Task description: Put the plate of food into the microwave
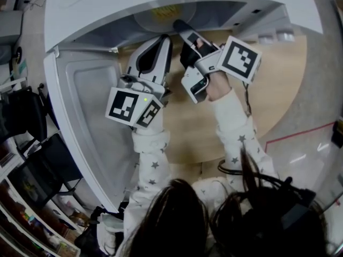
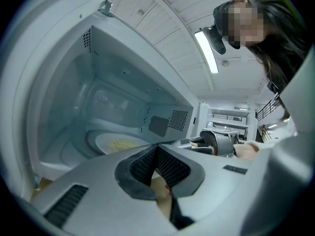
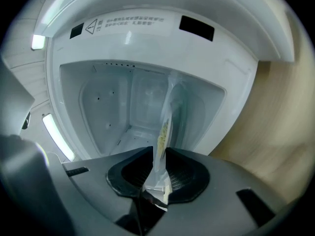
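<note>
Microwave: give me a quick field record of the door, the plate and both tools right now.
microwave: white microwave, door open on the left
plate: pale round plate of yellow food, lying flat inside the cavity
right tool: reaching into cavity, jaws slightly apart, plate rim between them
left tool: at cavity mouth, jaws together, empty

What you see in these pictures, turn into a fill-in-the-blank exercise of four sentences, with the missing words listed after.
1. The plate lies ___ the microwave.
2. The microwave's door stands ___.
3. The plate's rim sits between the jaws of the ___ claw.
4. The left claw has its jaws ___, with nothing between them.
Missing words: inside; open; right; shut.
</note>
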Available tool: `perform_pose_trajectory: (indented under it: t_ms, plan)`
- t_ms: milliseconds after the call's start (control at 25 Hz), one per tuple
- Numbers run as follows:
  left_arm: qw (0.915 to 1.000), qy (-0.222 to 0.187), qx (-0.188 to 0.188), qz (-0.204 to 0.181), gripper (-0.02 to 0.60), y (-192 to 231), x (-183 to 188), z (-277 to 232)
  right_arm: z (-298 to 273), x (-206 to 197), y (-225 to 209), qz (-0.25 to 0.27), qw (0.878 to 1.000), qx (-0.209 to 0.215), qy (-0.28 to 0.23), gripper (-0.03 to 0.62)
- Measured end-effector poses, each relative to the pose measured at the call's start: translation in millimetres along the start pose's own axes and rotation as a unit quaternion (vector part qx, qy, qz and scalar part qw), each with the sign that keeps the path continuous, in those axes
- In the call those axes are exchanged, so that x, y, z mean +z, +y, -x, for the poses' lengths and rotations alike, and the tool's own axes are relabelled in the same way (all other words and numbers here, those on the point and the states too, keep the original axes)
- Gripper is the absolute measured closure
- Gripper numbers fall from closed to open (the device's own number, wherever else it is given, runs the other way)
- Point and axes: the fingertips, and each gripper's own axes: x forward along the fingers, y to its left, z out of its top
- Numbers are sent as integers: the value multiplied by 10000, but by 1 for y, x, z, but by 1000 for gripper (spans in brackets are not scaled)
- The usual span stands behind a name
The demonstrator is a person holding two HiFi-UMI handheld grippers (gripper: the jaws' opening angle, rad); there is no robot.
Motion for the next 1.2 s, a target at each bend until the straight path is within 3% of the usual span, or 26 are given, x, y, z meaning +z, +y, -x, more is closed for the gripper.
perform_pose_trajectory:
  t_ms: [240,360,600,880,1120,1200]
  plan:
    - [10000,12,55,-15,586,0,2,-1,0,3,9,228,9996,-51,155,501]
    - [10000,23,59,-29,586,-3,-3,-1,0,3,16,830,9963,38,237,469]
    - [10000,27,95,13,586,-5,-4,-6,-5,7,11,1880,9803,-371,477,447]
    - [9999,11,159,31,586,-3,0,-3,-17,8,16,3091,9438,-625,991,447]
    - [9998,21,189,33,586,2,-4,1,-21,3,10,3651,9155,-760,1512,447]
    - [9998,38,193,43,586,6,-6,3,-21,2,7,3653,9152,-816,1493,447]
